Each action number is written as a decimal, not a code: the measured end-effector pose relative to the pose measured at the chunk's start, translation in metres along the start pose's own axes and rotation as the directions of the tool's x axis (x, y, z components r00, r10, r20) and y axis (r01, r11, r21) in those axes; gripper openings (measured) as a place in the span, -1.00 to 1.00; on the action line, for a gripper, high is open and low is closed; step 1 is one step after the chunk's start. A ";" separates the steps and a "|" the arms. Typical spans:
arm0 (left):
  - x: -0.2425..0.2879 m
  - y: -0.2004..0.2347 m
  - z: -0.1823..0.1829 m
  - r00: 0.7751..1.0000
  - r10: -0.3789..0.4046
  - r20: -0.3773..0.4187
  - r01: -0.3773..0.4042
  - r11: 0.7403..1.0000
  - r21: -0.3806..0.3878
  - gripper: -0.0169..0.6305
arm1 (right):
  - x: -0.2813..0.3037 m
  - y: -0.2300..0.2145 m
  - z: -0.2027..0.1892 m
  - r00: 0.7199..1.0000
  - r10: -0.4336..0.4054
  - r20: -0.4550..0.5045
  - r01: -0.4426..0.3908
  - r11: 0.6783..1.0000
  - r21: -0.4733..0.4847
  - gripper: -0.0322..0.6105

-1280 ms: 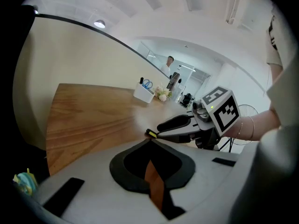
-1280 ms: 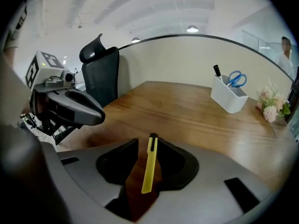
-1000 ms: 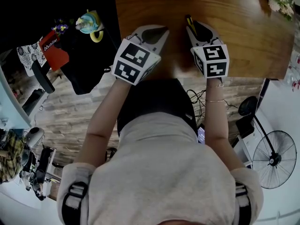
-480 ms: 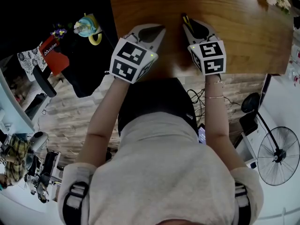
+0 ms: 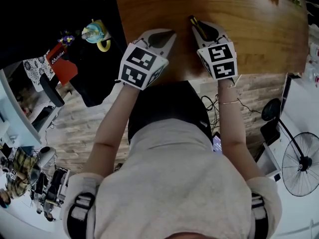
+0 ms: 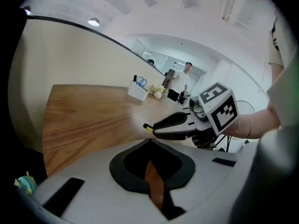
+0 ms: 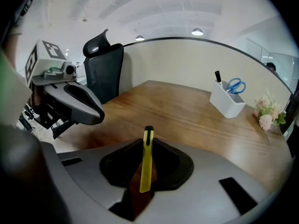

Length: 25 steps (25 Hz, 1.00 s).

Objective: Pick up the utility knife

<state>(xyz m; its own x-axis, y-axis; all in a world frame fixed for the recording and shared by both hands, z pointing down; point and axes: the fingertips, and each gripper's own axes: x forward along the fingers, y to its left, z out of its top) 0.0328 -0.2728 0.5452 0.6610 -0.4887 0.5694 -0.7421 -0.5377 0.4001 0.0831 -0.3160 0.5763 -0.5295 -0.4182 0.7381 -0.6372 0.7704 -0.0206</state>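
Note:
The utility knife [image 7: 147, 164] is slim and yellow with a black tip. It stands on edge between the jaws of my right gripper [image 7: 148, 141], which have just been closing and are shut on it. In the head view the knife [image 5: 196, 25] sticks out past the right gripper [image 5: 203, 27] over the wooden table [image 5: 249, 34]. From the left gripper view its tip [image 6: 147, 127] pokes out of the right gripper [image 6: 156, 128]. My left gripper [image 5: 168, 35] hovers beside it on the left, jaws together with nothing in them [image 6: 150, 141].
A white pen holder [image 7: 226, 101] with blue scissors and a bunch of flowers [image 7: 267, 115] stand at the table's far right. A black office chair [image 7: 105, 69] stands past the left edge. On the floor are a fan [image 5: 301, 163] and cables. People stand far off [image 6: 186, 76].
Both grippers stay over the table's near edge, and the head view has shifted slightly. The knife remains between the right jaws.

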 end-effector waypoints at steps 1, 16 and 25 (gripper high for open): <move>-0.001 -0.003 0.001 1.000 -0.002 0.001 0.002 1.000 0.004 -0.91 | -0.004 0.001 0.003 1.000 -0.004 0.011 0.004 1.000 -0.002 -0.66; -0.027 -0.050 0.034 0.998 -0.008 0.056 0.001 0.994 0.113 -0.91 | -0.082 0.008 0.047 0.972 -0.079 0.221 0.067 0.996 0.061 -0.66; -0.049 -0.056 0.073 0.992 0.002 0.127 -0.023 0.987 0.161 -0.91 | -0.126 -0.004 0.083 0.931 -0.133 0.340 0.122 0.991 0.053 -0.66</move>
<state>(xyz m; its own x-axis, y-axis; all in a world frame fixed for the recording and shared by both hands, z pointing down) 0.0500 -0.2690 0.4422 0.6680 -0.5730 0.4749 -0.7296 -0.6298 0.2665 0.1052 -0.3064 0.4274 -0.5987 -0.6552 0.4607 -0.7257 0.6872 0.0342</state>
